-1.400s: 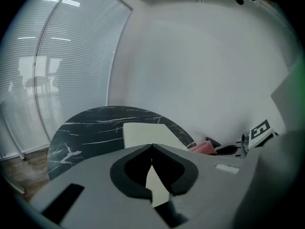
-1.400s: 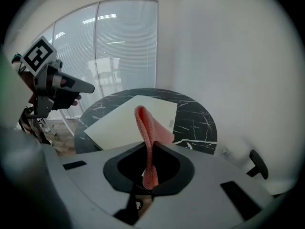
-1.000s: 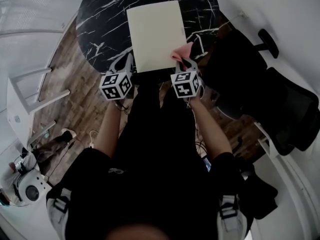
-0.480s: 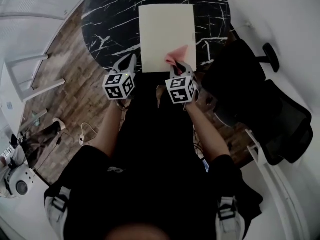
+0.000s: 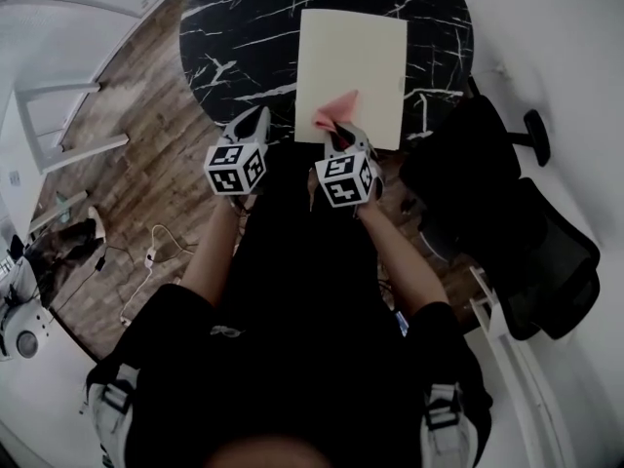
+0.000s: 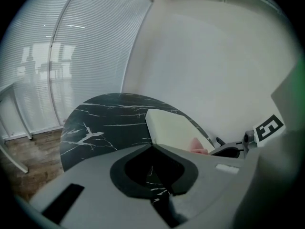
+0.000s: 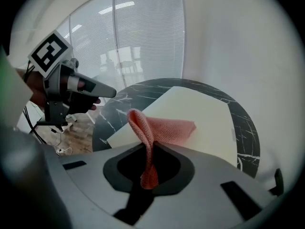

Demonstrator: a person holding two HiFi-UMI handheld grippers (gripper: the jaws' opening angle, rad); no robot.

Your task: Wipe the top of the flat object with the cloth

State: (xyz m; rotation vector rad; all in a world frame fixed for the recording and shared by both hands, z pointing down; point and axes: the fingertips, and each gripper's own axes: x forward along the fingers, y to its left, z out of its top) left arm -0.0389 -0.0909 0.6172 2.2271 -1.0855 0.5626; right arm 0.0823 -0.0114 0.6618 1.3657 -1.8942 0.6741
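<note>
I see the board [image 5: 361,61] as a plain cream rectangle lying flat on the black marbled table [image 5: 234,37]. It is turned slightly off square, and its near short edge lies close to the table's near rim. The cloth [image 5: 334,113] is small, pink and of a coarse knitted weave. One end is pinched between the closed jaws of my right gripper [image 5: 343,136]. There it rises in a narrow upright fold, with a short tail hanging down behind the jaws. The rest spreads forward as a flat, folded wedge lying on the board's near part, nearer its left corner than its right.
</note>
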